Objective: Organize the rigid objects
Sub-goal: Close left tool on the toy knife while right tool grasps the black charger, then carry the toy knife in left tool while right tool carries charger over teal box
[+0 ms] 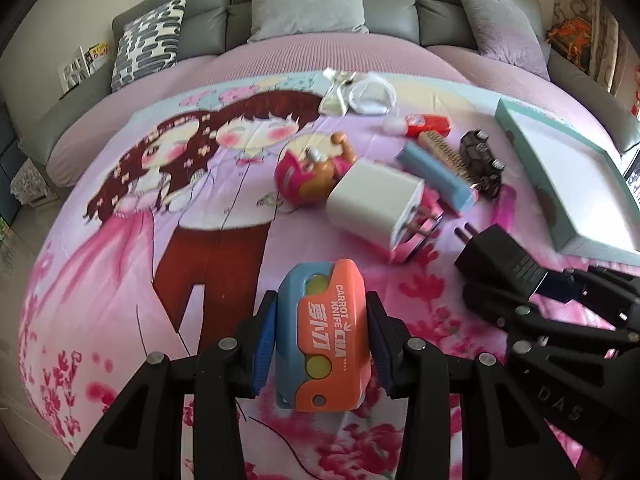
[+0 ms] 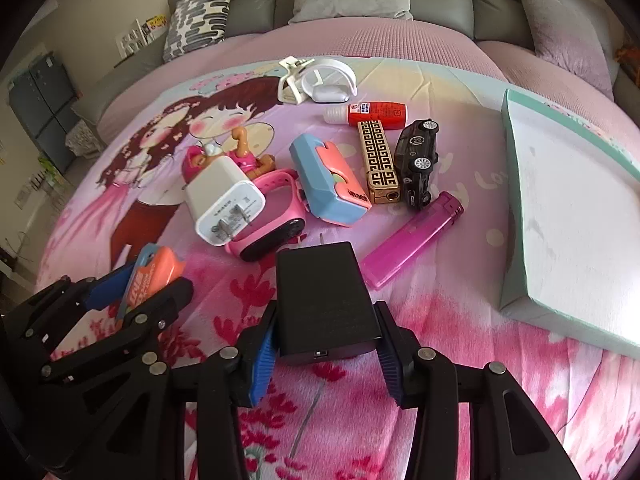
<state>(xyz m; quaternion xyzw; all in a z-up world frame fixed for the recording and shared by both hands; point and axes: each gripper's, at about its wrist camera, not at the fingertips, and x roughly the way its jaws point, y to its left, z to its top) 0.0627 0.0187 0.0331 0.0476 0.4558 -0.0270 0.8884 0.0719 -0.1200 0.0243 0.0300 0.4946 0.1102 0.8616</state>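
My left gripper [image 1: 320, 344] is shut on an orange and blue carrot knife toy [image 1: 324, 332], held just above the pink cartoon bedspread; it also shows in the right wrist view [image 2: 150, 276]. My right gripper [image 2: 326, 344] is shut on a black charger [image 2: 326, 300], which shows in the left wrist view [image 1: 500, 260] too. A white charger [image 2: 224, 204], pink watch [image 2: 272, 216], second blue and pink toy [image 2: 332, 180], gold lighter [image 2: 378, 160], black toy car [image 2: 416, 160], magenta lighter [image 2: 412, 236] and red bottle [image 2: 372, 114] lie ahead.
An open teal box [image 2: 568, 200] with a white inside lies at the right. A toy figure [image 1: 316, 168] and white items [image 2: 320, 80] lie farther back. Grey headboard and pillows [image 1: 308, 0] stand behind.
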